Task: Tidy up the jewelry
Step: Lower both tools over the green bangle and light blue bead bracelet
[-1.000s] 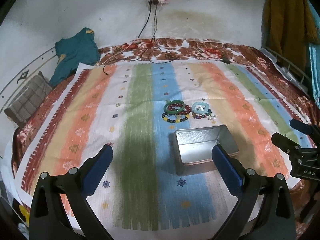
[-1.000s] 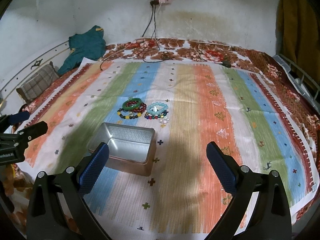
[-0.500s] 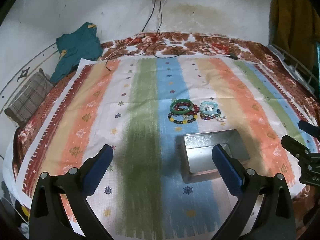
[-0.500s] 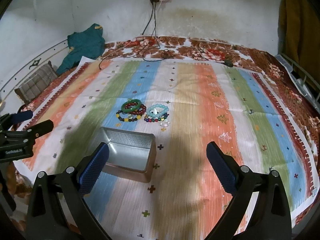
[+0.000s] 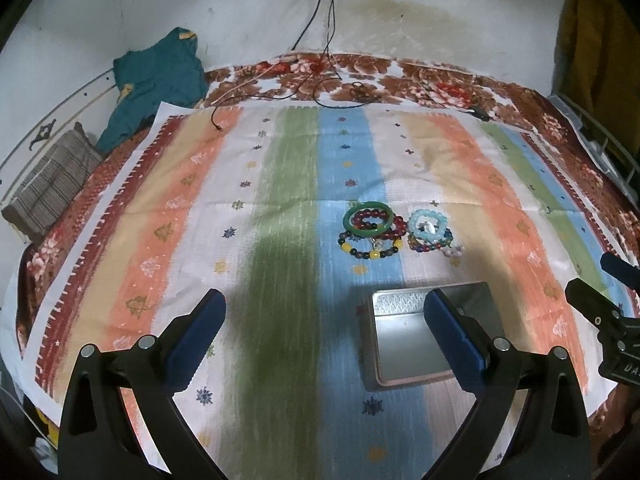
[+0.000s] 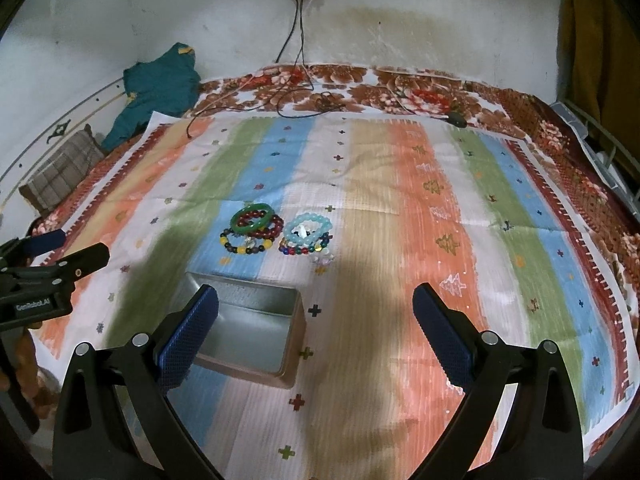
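Observation:
Several bead bracelets lie in two small heaps on the striped cloth: a green bangle (image 5: 368, 218) (image 6: 253, 218) over dark red and black-yellow beads, and a light blue bead bracelet (image 5: 429, 225) (image 6: 310, 228) over multicoloured beads. An open, empty silver metal tin (image 5: 404, 340) (image 6: 248, 328) stands in front of them. My left gripper (image 5: 324, 332) is open and empty, above the cloth left of the tin. My right gripper (image 6: 316, 328) is open and empty, just right of the tin. Each gripper shows at the edge of the other's view.
The striped cloth (image 5: 280, 184) covers a floral bedspread. A teal garment (image 5: 156, 80) and a checked cushion (image 5: 48, 184) lie at the far left. Cables (image 5: 320, 40) hang from a wall socket onto the bed's far edge. A metal rail (image 6: 600, 148) runs along the right.
Both grippers have moved forward and lower toward the tin and bracelets, which now sit closer in both views. Both stay open.

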Demonstrator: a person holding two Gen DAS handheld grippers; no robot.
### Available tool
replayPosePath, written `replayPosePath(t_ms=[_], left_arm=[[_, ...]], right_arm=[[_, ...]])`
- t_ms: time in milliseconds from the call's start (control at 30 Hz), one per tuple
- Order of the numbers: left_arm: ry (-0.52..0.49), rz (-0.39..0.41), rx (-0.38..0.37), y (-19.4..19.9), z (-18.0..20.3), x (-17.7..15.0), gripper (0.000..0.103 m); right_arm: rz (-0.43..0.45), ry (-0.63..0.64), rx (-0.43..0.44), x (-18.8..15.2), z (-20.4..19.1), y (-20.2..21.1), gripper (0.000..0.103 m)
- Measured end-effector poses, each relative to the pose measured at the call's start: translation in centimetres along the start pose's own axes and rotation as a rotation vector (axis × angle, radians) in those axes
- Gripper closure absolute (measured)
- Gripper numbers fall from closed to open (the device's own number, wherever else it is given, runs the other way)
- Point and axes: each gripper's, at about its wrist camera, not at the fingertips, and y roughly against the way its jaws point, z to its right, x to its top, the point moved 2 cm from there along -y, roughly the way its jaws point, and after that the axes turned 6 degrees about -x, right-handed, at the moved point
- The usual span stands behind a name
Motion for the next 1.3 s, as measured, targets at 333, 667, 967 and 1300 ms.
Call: replayPosePath(t_ms=[333, 667, 967, 1300], left_arm=[[0.039, -0.042, -0.002, -2.6, -0.6, 1.4, 0.006], [0.067, -0.083, -0.013, -5.4, -1.0, 2.7, 0.006], [0.072, -0.119, -0.009, -8.1, -1.1, 3.6, 0.006], [0.095, -0.149, -0.026, -10.6, -1.6, 4.4, 0.006]], right_arm=[[-0.034, 0.013, 0.0, 1.5, -0.3, -2.6, 0.004], [-0.086, -0.017, -0.007, 2.7, 0.1, -5.3, 0.004], [-0.123, -0.017, 0.002, 3.4, 0.1, -7.7, 0.004], [-0.168, -0.01, -0.007, 4.2, -0.1, -10.8, 0.004]])
